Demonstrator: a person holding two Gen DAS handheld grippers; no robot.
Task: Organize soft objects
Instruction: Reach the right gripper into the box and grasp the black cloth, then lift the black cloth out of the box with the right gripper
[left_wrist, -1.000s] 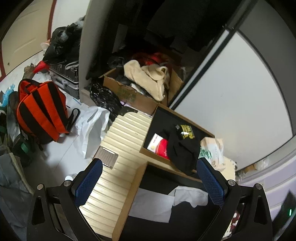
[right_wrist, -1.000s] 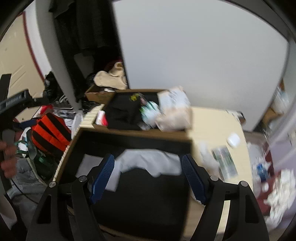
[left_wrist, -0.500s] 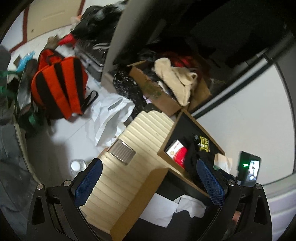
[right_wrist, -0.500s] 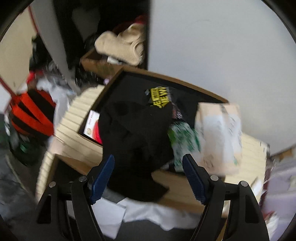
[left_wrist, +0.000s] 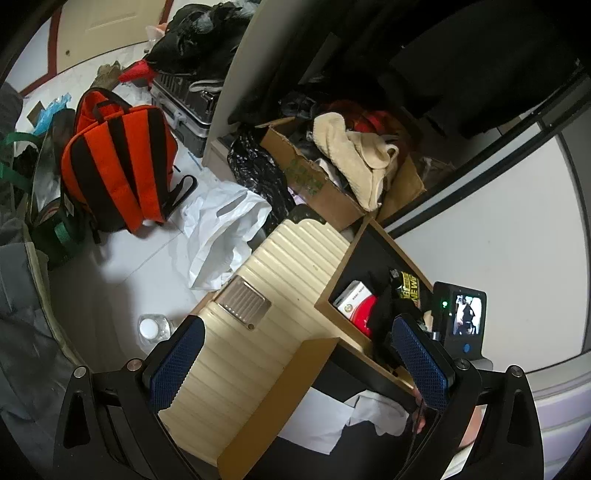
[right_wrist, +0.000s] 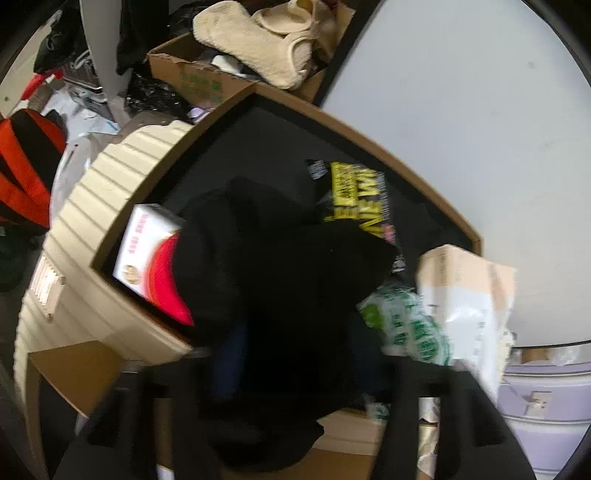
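Observation:
A black garment (right_wrist: 280, 280) lies heaped in a wooden tray (right_wrist: 369, 122) with a black lining. My right gripper (right_wrist: 291, 365) is pushed down into the garment, and the cloth hides its fingers. My left gripper (left_wrist: 299, 365) is open and empty, held above a cream ribbed suitcase (left_wrist: 258, 332). The tray (left_wrist: 332, 295) with the black garment (left_wrist: 380, 314) shows at the left gripper's right finger. A cream fleece garment (left_wrist: 354, 155) lies in a cardboard box (left_wrist: 306, 173), seen also in the right wrist view (right_wrist: 258, 40).
An orange and black backpack (left_wrist: 118, 158), a white plastic bag (left_wrist: 218, 229) and a water bottle (left_wrist: 151, 328) lie on the floor. A red and white box (right_wrist: 147, 258), a green printed packet (right_wrist: 406, 328) and a paper parcel (right_wrist: 469, 295) crowd the tray. A white cloth (left_wrist: 376, 410) lies in the nearer tray.
My right gripper has dropped forward into the black garment, which now fills its view. My left gripper has swung left, toward the floor and the backpack.

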